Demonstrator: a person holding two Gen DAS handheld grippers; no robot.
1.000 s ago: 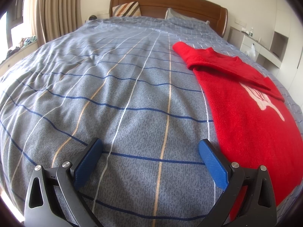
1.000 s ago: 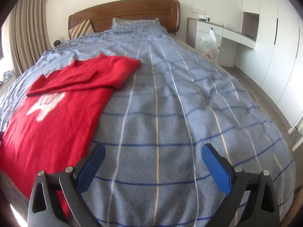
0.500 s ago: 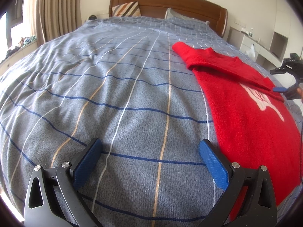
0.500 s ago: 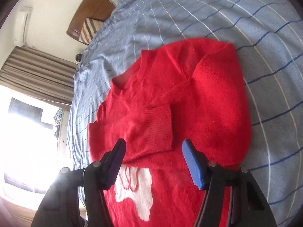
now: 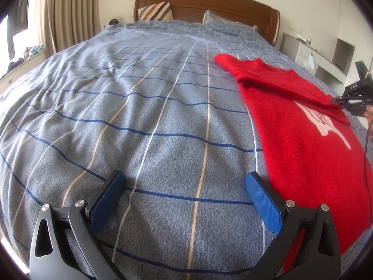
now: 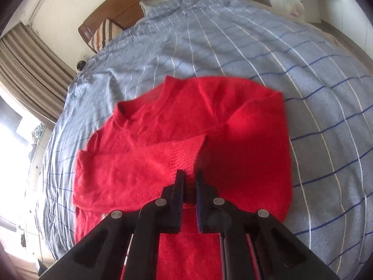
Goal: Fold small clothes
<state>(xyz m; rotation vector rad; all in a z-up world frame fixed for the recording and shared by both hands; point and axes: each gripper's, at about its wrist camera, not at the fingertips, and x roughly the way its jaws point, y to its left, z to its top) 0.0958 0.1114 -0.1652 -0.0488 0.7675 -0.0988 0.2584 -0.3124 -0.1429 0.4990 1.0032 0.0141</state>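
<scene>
On the bed [image 5: 139, 121], the right gripper [image 6: 189, 182] has just swung over and pinched the red sweater's [image 6: 244, 163] sleeve cuff [image 6: 184, 154], ready to fold, while the left gripper [image 5: 184, 191] waits spread wide.

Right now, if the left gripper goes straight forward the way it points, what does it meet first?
Most likely the bare checked bedspread. The left gripper is open, nothing between its pads. The red sweater lies off to the right of that line, though depth is hard to judge.

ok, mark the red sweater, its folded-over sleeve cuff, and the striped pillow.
red sweater [image 5: 303, 154]: left wrist view, on the body below the white print.
sleeve cuff [image 6: 184, 150]: right wrist view, on the ribbed end.
striped pillow [image 5: 155, 11]: left wrist view, on its face, by the headboard.
</scene>
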